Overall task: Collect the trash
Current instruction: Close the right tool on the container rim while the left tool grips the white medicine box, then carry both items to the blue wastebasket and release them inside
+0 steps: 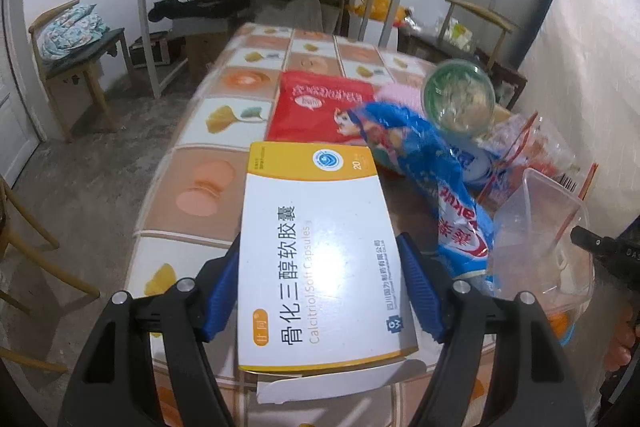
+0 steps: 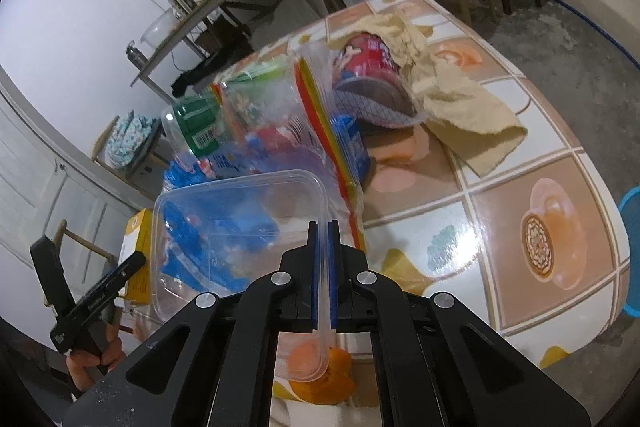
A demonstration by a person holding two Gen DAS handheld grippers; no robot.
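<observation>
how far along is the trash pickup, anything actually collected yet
Nothing looks binned yet. In hand: the left gripper clamps the white and yellow medicine box, and the right gripper is shut on the rim of the clear plastic container. Left on the table: the blue snack wrapper, red packet, green-labelled bottle, zip bag, red cup and beige cloth.

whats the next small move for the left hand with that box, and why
Probably carry the medicine box right, over the clear tub, and let go. The left gripper clamps the box by its sides, while the right gripper pinches the tub's rim, seemingly holding it ready for trash.
</observation>
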